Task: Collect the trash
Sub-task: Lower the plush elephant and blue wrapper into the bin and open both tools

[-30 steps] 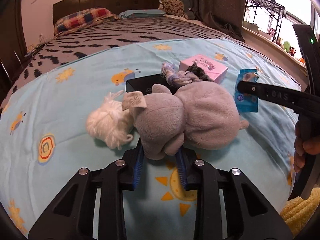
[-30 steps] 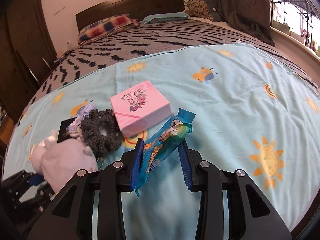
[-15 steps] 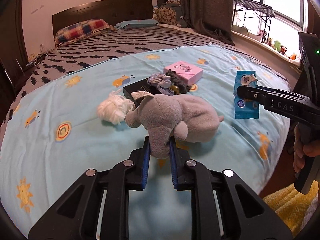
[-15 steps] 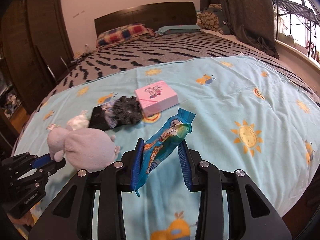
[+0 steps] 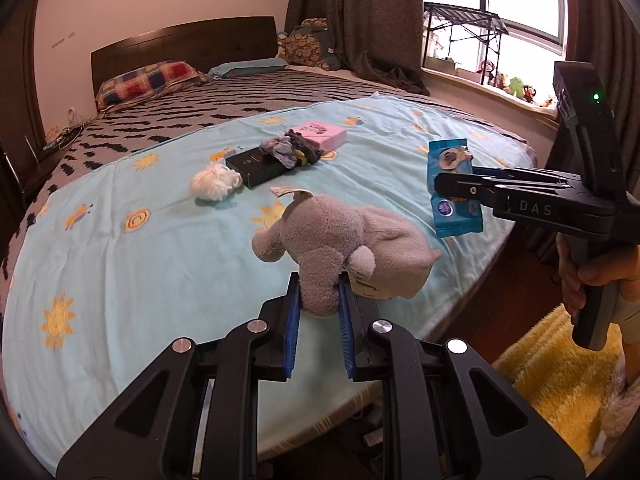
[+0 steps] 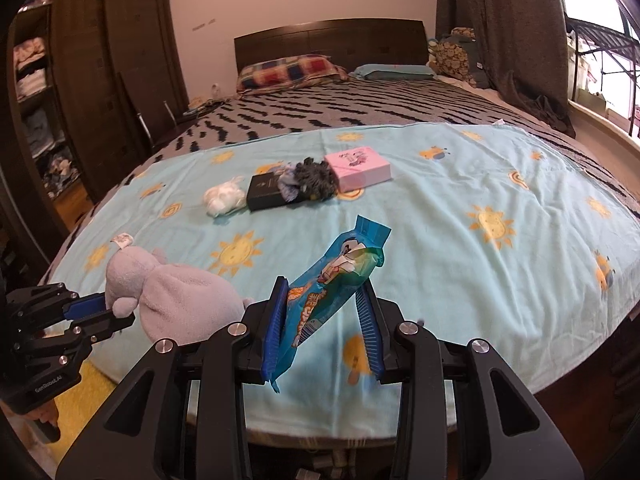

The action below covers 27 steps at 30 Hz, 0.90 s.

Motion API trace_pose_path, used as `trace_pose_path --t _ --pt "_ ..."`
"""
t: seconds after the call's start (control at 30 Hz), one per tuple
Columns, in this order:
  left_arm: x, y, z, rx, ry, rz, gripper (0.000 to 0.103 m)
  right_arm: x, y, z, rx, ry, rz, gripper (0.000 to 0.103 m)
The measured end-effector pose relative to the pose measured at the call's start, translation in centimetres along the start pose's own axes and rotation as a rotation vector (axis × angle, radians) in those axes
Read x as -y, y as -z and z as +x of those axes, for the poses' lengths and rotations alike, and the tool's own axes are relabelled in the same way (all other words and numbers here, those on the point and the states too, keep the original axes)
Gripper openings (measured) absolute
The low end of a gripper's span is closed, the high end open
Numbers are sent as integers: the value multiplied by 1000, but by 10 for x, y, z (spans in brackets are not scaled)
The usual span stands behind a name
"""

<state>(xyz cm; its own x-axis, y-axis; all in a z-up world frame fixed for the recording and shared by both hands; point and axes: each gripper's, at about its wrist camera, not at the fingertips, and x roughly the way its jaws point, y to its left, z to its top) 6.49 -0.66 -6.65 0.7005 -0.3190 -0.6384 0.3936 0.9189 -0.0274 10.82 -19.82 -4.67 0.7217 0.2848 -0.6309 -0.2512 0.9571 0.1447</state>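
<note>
**Two hand-held grippers lifted over a bed, one with a soft toy, one with a snack wrapper**

Left wrist view: We look along the left hand-held gripper (image 5: 319, 294). Its blue pads are clamped tight on a limb of a grey plush toy (image 5: 348, 246), which hangs clear above the light blue blanket (image 5: 120, 280) near the foot of the bed. At the right edge, a hand (image 5: 596, 276) grips the handle of the right hand-held gripper (image 5: 444, 188), which pinches a blue snack wrapper (image 5: 454, 186) in the air beside the toy. Farther back on the blanket lie a white yarn ball (image 5: 216, 186), a black box (image 5: 256, 164), a heap of scrunchies (image 5: 294, 150) partly on that box, and a pink box (image 5: 320, 136). A yellow rug (image 5: 560, 372) covers the floor at lower right.

Right wrist view: The right hand-held gripper (image 6: 322, 314) is partly closed, its pads holding the wrapper (image 6: 340, 276), which slants up and rightward between them, above the blanket (image 6: 480, 280). At lower left, the left hand-held gripper (image 6: 102, 312) holds the plush toy (image 6: 172, 296). The yarn ball (image 6: 224, 200), black box (image 6: 264, 192), scrunchies (image 6: 312, 182) and pink box (image 6: 358, 168) sit in a row beyond.
</note>
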Motion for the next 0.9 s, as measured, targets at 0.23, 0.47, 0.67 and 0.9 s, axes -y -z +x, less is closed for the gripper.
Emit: trace_pose_path --t 0.23,0.47,0.67,0.9 --pt "12 29 -19 -10 42 -30 16 -5 29 -26 -13 -1 -13 36" --pt "28 54 -31 -37 79 -43 16 -14 62 -46 -32 2 -20 36" --pt "40 88 -9 -135 96 -53 16 -13 103 -38 -117 -24 33 36" --pt "48 119 39 -262 114 -66 16 -10 141 -7 -224 -32 93 36"
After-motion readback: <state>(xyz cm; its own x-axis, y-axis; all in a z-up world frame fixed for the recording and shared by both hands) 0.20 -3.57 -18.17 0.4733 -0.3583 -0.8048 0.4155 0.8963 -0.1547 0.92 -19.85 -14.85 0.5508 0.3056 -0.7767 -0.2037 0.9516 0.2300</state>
